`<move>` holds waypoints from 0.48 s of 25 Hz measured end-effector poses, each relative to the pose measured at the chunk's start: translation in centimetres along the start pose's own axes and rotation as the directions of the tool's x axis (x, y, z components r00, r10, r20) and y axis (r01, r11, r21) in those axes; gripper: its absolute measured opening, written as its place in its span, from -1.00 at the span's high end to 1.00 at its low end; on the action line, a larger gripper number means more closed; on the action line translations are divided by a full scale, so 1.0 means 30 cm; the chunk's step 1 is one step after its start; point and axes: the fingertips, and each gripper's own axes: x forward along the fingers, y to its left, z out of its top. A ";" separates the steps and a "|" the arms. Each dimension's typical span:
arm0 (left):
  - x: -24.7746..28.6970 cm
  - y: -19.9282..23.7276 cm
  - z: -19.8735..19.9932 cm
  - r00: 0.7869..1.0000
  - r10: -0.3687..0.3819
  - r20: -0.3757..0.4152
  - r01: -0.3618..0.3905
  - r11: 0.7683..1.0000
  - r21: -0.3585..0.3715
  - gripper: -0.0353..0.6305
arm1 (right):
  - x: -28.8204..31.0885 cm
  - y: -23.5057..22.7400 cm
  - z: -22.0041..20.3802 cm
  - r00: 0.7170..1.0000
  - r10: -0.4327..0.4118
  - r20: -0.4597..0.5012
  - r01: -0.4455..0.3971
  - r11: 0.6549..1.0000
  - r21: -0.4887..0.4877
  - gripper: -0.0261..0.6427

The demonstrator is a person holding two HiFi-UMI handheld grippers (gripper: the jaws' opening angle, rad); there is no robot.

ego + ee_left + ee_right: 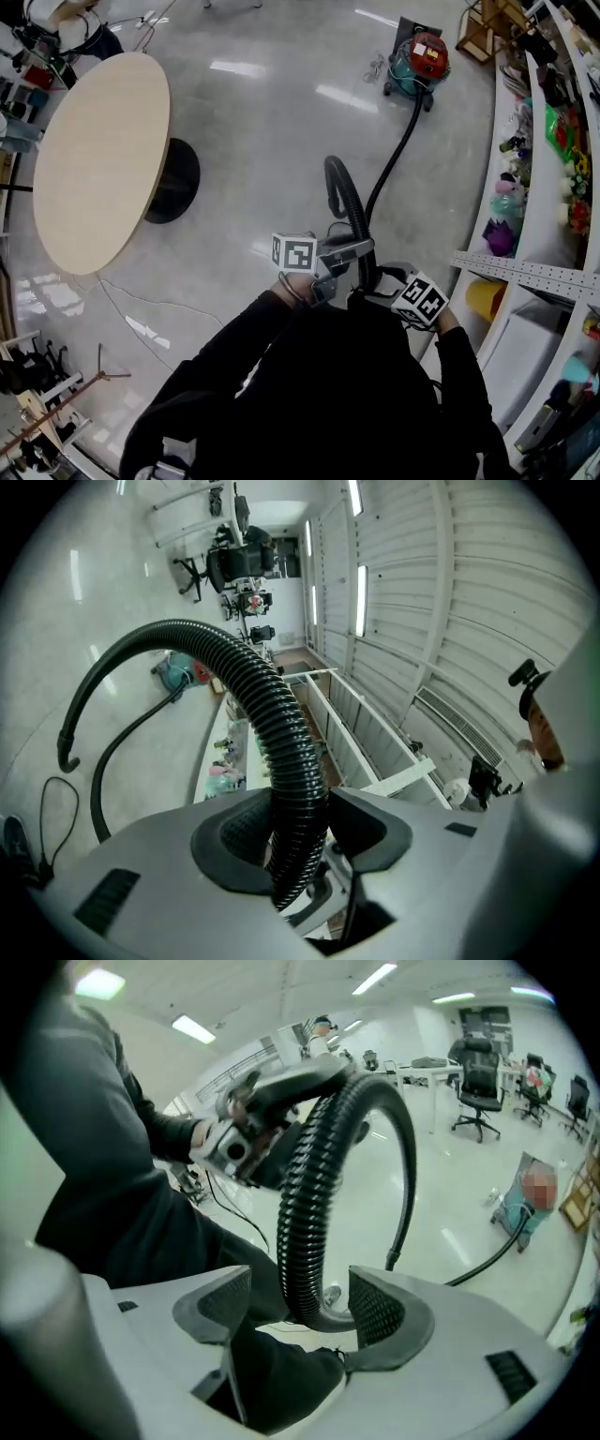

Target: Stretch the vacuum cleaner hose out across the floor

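The black ribbed hose [389, 159] runs from the red and teal vacuum cleaner [419, 61] at the far right across the floor, then rises in a loop [337, 183] to my hands. My left gripper [354, 251] holds the hose level; in the left gripper view both pads of the left gripper [300, 832] press on the hose [272, 714]. My right gripper [375, 281] points steeply down, just below the left. In the right gripper view the right gripper [300, 1307] stands wide, with the hose [314, 1176] and its grey end piece between the jaws and gaps on both sides.
A round wooden table [98, 159] on a black base [178, 178] stands to the left. Shelves [553, 187] full of small goods line the right side, with a yellow bucket [485, 298] below. A thin cable [141, 300] lies on the floor. Office chairs [478, 1077] stand far off.
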 end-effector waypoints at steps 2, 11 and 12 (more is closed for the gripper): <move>0.008 -0.029 -0.072 1.000 -0.019 -0.023 0.019 0.999 0.030 0.31 | -0.105 0.008 -0.010 0.994 0.082 0.077 -0.089 0.992 0.088 -0.02; 0.164 -0.153 -0.433 0.980 0.064 -0.187 -0.014 0.966 0.258 0.31 | -0.465 -0.167 0.162 0.707 0.090 0.702 -0.493 0.774 0.398 -0.02; 0.195 -0.161 -0.502 0.973 0.092 -0.212 -0.025 0.954 0.298 0.31 | -0.444 -0.162 0.146 0.708 0.129 0.694 -0.538 0.735 0.412 -0.02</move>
